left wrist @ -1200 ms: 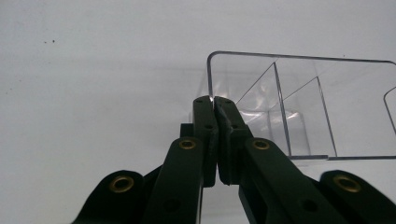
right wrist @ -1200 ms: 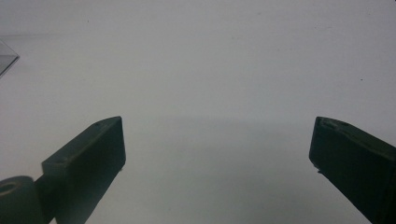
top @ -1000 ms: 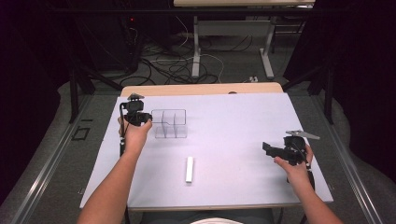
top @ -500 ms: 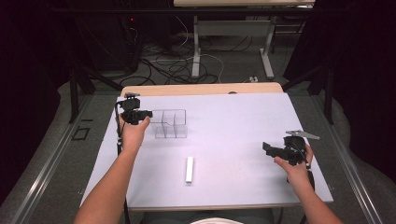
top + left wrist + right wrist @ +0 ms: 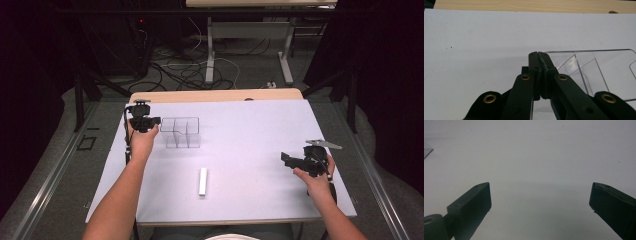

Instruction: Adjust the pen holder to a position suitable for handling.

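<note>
A clear plastic box [image 5: 181, 132] with inner dividers stands on the white table [image 5: 250, 130] at the left rear. My left gripper [image 5: 158, 121] is at its left end. In the left gripper view the jaws have just closed further, and the left gripper [image 5: 539, 54] is pressed together on the near wall of the clear box [image 5: 599, 72]. A small white bar [image 5: 202, 181] lies flat near the front middle. My right gripper [image 5: 286, 159] hovers at the right side, open. In its own view the right gripper [image 5: 540, 200] has only bare table between the jaws.
The table's wooden rear edge [image 5: 215, 95] shows beyond the white sheet. Behind the table, cables [image 5: 190, 70] and the metal legs of another table [image 5: 210, 50] are on the floor. Dark curtains close in both sides.
My left hand has shifted very slightly at the box's end. The box, the white bar and my right hand stand as before.
</note>
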The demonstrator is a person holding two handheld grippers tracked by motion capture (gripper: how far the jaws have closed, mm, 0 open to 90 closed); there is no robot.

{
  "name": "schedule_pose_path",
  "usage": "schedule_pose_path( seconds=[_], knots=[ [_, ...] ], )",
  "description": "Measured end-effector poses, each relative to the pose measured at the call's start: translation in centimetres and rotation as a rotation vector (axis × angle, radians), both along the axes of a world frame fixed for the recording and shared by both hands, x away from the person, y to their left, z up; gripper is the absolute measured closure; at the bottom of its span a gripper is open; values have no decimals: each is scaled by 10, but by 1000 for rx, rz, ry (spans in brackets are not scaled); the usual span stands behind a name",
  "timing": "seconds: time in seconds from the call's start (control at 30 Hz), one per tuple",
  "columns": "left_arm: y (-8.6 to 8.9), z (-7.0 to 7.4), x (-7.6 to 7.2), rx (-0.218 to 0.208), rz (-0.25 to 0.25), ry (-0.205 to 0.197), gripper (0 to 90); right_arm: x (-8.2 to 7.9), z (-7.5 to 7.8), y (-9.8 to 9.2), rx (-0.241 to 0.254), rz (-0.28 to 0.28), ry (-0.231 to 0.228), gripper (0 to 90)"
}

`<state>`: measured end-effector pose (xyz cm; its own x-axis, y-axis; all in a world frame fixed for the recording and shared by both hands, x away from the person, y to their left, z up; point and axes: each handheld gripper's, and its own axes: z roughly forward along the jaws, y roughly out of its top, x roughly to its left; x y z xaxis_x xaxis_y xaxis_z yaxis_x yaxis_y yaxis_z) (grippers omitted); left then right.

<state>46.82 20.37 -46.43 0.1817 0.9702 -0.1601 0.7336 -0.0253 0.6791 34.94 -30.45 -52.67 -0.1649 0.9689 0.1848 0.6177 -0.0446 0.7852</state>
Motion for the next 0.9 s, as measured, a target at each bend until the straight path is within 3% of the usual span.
schedule_pose_path(
  seconds=[0.57, 0.9],
  knots=[
    [-6, -10, 7, 52, -10, 31, 900, 0, 0, 0, 5, 2, 5, 37],
    [-6, -9, 6, 40, -1, 41, 900, 1, 0, 1, 7, 0, 5, 38]
  ],
)
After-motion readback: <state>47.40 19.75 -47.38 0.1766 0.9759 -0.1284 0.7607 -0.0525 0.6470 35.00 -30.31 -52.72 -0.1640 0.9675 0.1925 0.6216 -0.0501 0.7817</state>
